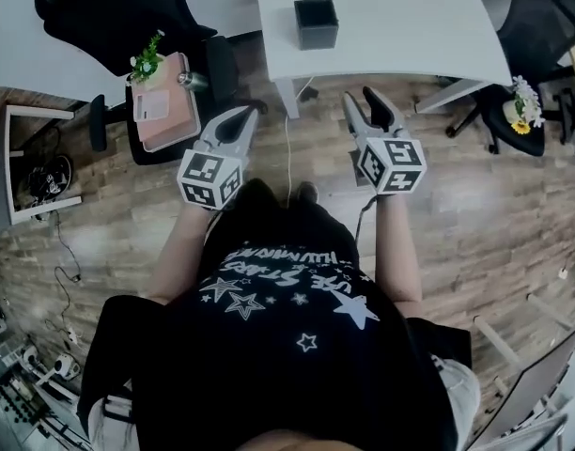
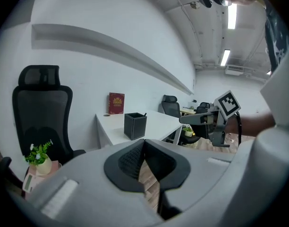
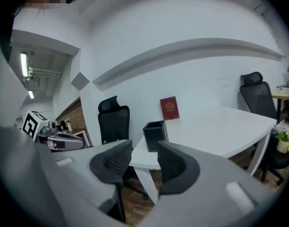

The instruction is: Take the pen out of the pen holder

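The task has not really started: the pen (image 2: 145,113) is inside the pen holder (image 1: 316,23), and neither tool touches the holder or the desk. The holder is a black square box that stands on the white desk (image 1: 400,26), near its front edge and on its left part, far ahead of the person. The person stands on the wooden floor well apart from the desk and holds both tools in front of the body, pointing toward it. The left gripper (image 1: 245,113) has its jaws closed together with nothing between them; its own view shows the pads (image 2: 130,160) meeting at the tip. The right gripper (image 1: 361,97) has its jaws moderately apart and empty, and in its own view the holder (image 3: 154,135) appears far behind the gap. Of the pen, only a thin dark end shows above the holder's right rim in the left gripper view; from above the inside of the holder is too dark to see it. I judge that its long axis is close to vertical, leaning a little to the right, with the visible end pointing up. What is left is everything: to approach, to grip this end, and to lift it out.
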Demonstrator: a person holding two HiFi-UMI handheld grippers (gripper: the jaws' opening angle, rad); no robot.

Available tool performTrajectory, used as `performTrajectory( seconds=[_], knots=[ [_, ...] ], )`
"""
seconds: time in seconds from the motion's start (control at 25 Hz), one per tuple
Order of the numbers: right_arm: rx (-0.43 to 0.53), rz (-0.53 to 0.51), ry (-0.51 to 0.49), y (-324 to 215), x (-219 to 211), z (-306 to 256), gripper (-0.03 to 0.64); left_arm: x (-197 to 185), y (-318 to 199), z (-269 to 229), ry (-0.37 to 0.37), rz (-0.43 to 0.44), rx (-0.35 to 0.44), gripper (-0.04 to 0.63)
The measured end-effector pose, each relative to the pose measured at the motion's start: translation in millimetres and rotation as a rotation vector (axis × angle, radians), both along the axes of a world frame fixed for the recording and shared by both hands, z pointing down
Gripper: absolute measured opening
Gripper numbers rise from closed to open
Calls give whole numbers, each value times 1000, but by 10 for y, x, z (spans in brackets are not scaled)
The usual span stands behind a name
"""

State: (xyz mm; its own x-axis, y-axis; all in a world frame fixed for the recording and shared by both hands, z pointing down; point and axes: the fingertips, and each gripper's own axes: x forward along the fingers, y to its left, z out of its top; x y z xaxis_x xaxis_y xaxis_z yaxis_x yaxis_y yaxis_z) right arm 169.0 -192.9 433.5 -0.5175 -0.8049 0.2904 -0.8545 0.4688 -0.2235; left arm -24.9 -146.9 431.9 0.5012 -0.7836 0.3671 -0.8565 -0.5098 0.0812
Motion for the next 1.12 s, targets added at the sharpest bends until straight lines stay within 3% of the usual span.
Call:
performTrajectory(
  seconds=[0.32, 0.84, 1.12],
  knots=[
    [-1, -38, 7, -444, -256, 5, 175, -187, -297, 59, 17, -57, -11, 11],
    [-42, 134, 30, -1489, -403, 178, 173, -266, -1583, 274, 63, 108, -39, 11],
    [-43, 198, 30, -1736, -406, 263, 116, -202, -1953, 449, 61, 185, -80, 11]
  ],
)
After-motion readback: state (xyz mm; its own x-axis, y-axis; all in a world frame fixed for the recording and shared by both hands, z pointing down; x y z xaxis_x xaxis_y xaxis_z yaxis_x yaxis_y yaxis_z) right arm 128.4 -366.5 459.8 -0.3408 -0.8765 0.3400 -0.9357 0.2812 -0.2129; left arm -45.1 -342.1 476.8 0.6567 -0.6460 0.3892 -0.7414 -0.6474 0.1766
